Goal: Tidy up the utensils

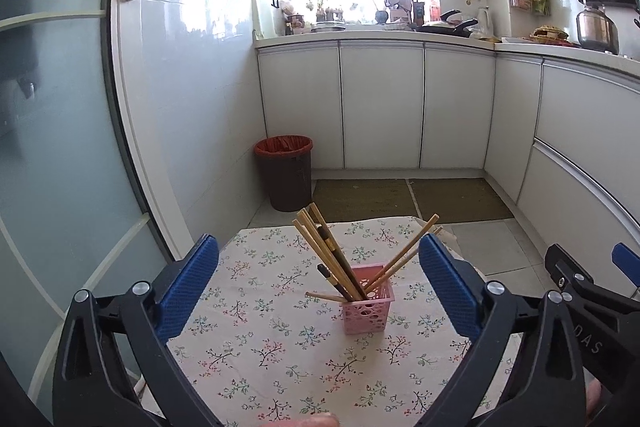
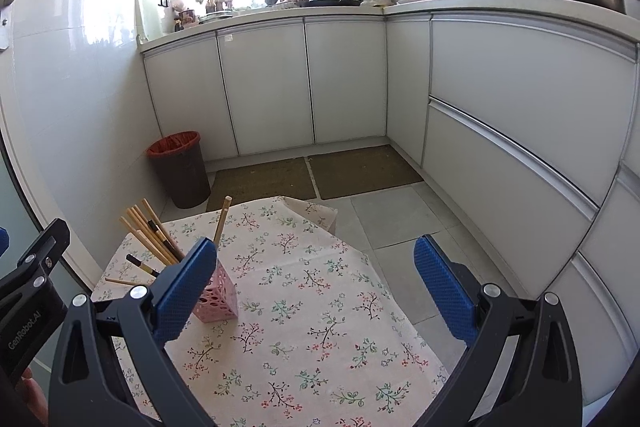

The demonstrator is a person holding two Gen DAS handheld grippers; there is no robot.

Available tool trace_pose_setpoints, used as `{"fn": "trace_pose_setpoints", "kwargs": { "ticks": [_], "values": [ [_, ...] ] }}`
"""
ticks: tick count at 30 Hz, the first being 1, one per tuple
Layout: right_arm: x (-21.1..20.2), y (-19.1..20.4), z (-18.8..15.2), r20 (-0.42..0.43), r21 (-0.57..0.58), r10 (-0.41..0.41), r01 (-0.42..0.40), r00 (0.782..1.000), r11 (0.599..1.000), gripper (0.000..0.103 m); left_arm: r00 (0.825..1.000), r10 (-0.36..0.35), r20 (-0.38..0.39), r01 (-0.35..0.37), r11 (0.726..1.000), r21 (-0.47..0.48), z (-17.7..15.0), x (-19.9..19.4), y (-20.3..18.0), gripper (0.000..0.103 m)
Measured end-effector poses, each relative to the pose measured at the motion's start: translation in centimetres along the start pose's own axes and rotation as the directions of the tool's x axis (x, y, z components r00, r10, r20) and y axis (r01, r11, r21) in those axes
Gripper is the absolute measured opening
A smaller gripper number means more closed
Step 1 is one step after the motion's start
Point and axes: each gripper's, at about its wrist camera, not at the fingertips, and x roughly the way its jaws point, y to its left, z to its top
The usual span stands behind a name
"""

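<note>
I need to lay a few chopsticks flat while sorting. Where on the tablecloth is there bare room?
The floral tablecloth is bare right of the pink holder, out to its right edge, and in front of it toward the grippers. It is crowded only at the holder, where chopsticks fan out, leaning left and right.

basket pink, round-hole lattice | chopsticks tan wood, some black | tablecloth cream, red-and-green flower sprigs | gripper pads blue, dimpled | bin brown, red liner | cabinets white
</note>
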Motion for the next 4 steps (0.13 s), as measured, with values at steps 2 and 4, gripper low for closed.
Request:
{"fn": "trace_pose_setpoints", "kwargs": {
  "ticks": [2, 4],
  "values": [
    [0.06, 0.02, -0.05, -0.006, 0.004, 0.003, -0.003, 1.0, 1.0, 0.096, 1.0, 0.003, -0.001, -0.003, 1.0, -0.007, -0.04, 0.01, 0.04, 0.096],
    [0.12, 0.01, -0.01, -0.008, 0.007, 0.005, -0.005, 1.0, 1.0, 0.096, 1.0, -0.008, -0.011, 0.008, 1.0, -0.008, -0.1, 0.22, 0.04, 0.096]
  ]
}}
